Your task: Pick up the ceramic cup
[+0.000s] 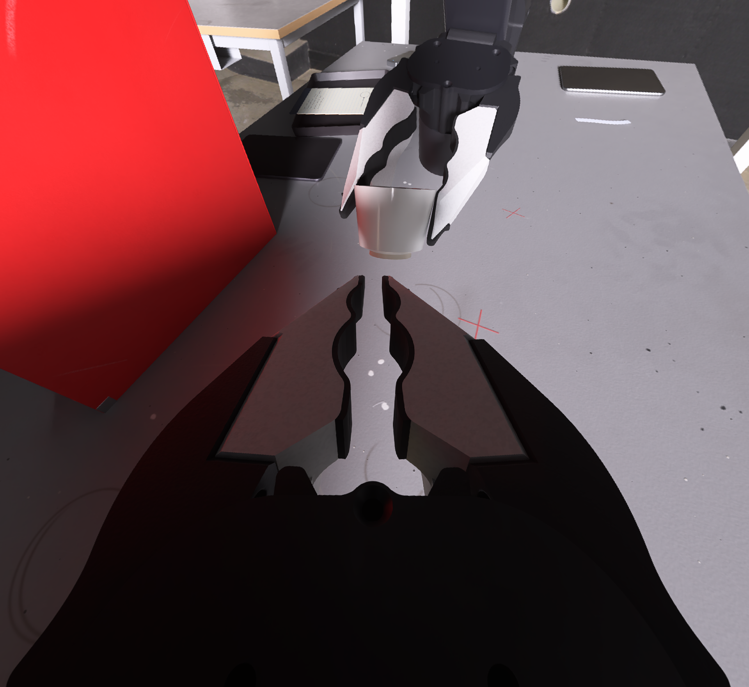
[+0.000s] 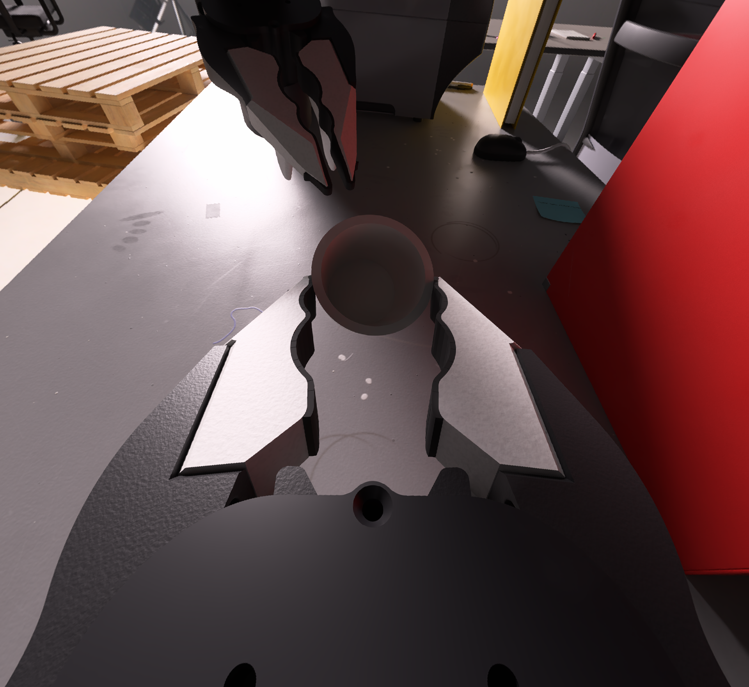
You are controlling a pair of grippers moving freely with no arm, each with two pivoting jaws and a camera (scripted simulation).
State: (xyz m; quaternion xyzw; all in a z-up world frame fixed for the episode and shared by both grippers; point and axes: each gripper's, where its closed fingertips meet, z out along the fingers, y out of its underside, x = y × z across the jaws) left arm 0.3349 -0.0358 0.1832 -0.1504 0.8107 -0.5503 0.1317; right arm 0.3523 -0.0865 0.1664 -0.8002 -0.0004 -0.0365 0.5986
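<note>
Cup position: the ceramic cup (image 2: pixel 371 276) is sitting upright between the right gripper (image 2: pixel 372 282) fingertips, over the middle of the grey table (image 2: pixel 162 282), well clear of its edges; in the left wrist view its foot appears to be hanging just above the surface.
Right tool: it is clamping the cup wall just below the rim, one fingertip on each side.
Left tool: the left gripper (image 1: pixel 373 277) is hovering near the cup, nearly clenched and carrying nothing.
Handling: the cup is likely rigid, smooth-glazed, breakable and fairly light; its taper is probably inviting slippage, so a grip under the rim suits it.
Unclear: any handle is not showing; the red panel (image 1: pixel 101 140) is hiding the table's far side.
</note>
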